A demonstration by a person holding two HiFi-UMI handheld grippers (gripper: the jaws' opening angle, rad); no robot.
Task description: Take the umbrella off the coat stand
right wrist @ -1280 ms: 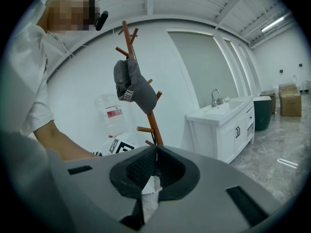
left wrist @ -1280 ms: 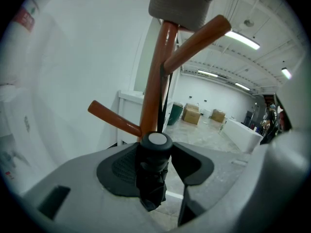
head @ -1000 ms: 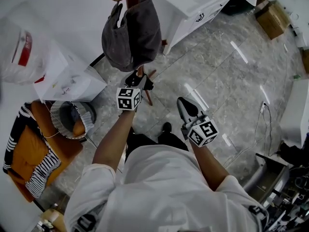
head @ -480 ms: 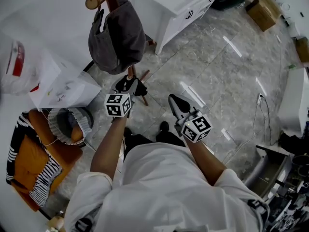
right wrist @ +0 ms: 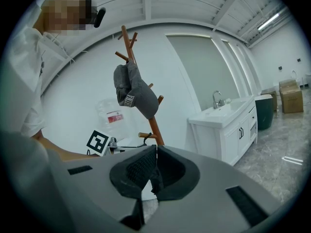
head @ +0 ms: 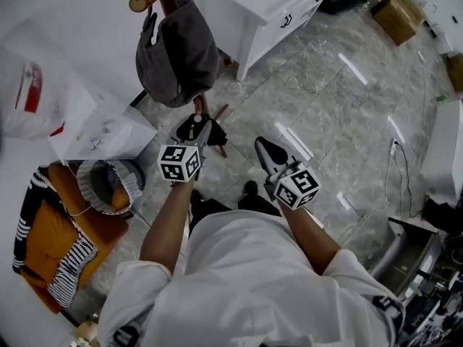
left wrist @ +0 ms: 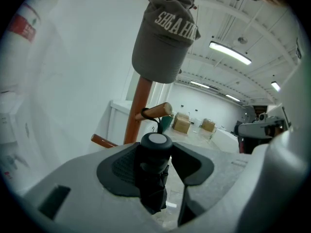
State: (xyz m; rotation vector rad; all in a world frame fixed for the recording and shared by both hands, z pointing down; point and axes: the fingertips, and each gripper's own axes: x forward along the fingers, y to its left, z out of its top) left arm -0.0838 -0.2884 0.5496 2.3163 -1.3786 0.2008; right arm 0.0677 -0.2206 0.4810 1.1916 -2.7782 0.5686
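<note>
A wooden coat stand (left wrist: 140,108) carries a grey cap (left wrist: 165,38) near its top. The black folded umbrella (left wrist: 154,166) stands upright between the jaws of my left gripper (left wrist: 156,174), which is shut on its handle just below the round end cap. Its black wrist strap (left wrist: 156,123) still loops over a low peg (left wrist: 159,110). In the head view my left gripper (head: 199,130) sits at the stand's pole under the cap (head: 177,49). My right gripper (head: 266,152) hangs to the right, shut with nothing in it (right wrist: 154,166).
A white vanity cabinet (head: 268,6) stands behind the stand. A white table with papers (head: 94,129) and a water bottle are at the left, with a bin (head: 105,183) and an orange chair (head: 43,244) below. Cardboard boxes (head: 394,13) sit far right on the marble floor.
My left gripper has lifted a little with the umbrella in its grip, close under the cap. My right gripper has held still.
</note>
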